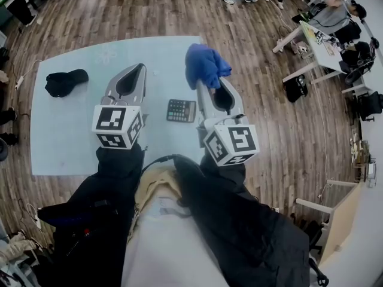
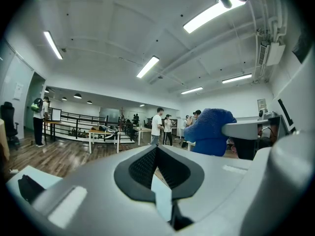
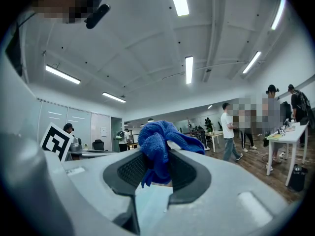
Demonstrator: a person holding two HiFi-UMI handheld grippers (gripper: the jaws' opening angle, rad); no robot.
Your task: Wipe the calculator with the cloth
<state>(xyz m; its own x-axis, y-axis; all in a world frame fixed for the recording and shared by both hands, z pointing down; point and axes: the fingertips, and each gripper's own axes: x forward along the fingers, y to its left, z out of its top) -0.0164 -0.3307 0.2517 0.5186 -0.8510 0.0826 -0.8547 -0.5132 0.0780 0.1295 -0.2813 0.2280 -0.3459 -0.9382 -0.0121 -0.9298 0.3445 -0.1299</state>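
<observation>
The left gripper [image 1: 139, 69] has its 2 jaws closed together with nothing between them. The right gripper [image 3: 155, 155] is clamped on the blue cloth [image 1: 205, 63], which bunches up past the jaw tips. The calculator [image 1: 181, 110] lies flat on the pale table [image 1: 72, 136], near its right edge, between the 2 grippers and touching neither. A black item [image 1: 66, 81] lies at the far left of the table, well apart from the calculator.
</observation>
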